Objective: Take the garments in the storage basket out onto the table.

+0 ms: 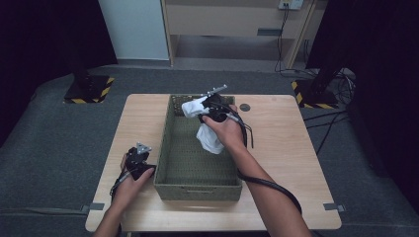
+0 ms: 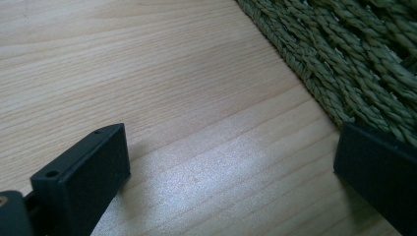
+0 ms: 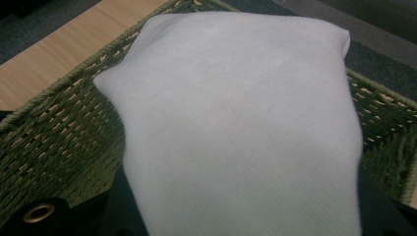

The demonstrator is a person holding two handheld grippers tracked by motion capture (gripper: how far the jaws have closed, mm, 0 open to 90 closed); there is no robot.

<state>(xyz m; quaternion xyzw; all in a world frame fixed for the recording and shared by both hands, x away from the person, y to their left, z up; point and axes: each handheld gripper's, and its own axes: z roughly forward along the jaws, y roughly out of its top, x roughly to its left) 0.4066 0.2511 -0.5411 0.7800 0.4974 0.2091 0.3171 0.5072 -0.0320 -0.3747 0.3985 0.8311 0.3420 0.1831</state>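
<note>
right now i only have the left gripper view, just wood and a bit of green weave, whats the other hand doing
Observer: The right gripper is held above the far end of the green woven basket, shut on a white cloth.
Operator: is the cloth clear of the basket or still lying in it
Observer: Part of it is bunched at the jaws and the rest hangs down over the basket's inside; whether the low end touches the bottom I cannot tell.
Operator: and where am i relative to the basket
Observer: Your left gripper is open over the wooden table, just outside the basket's left wall near its front corner.
</note>
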